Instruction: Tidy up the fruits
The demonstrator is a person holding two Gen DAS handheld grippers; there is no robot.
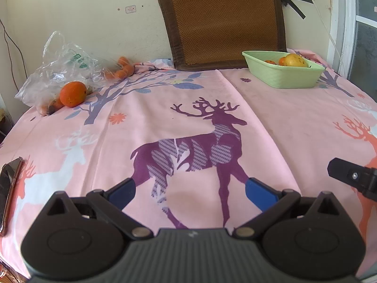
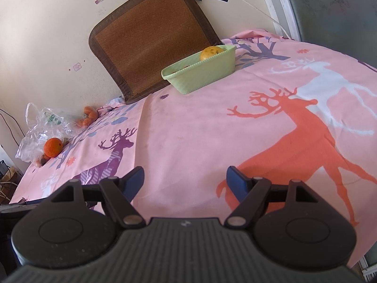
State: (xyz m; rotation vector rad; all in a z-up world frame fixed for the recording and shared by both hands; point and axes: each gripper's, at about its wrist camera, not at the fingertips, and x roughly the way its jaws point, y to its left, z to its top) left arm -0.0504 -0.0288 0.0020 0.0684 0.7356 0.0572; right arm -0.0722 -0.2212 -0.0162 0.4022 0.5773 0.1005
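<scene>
I take the green basket (image 1: 286, 75) as my landmark; it sits on the pink deer-print cloth (image 1: 271, 118) just in front of the brown woven mat (image 1: 223, 21) that leans on the wall. Inside it, my left camera shows a large yellow-orange fruit (image 1: 295, 60) with dark specks and two smaller orange fruits (image 1: 275, 61) beside it. My right camera shows only the speckled yellow fruit above the basket's rim; the smaller ones are hidden by the wall of the basket.

Well to the left of the basket lies a clear plastic bag (image 1: 63, 63) with green printing that I cannot read. A big orange (image 1: 72, 93) rests at the bag's mouth, and a cluster of small oranges (image 1: 120, 69) sits behind the bag toward the wall.

Only my left camera shows a phone (image 1: 9, 188) at the cloth's near-left edge, far from the basket, and a black part of the other tool at its right border. Only my right camera shows the orange deer print (image 2: 294, 146) in front of the basket.

My left gripper (image 1: 190, 191) has its blue jaws spread wide over the purple deer, holding nothing. My right gripper (image 2: 185, 180) is likewise spread wide and empty, well short of the basket.
</scene>
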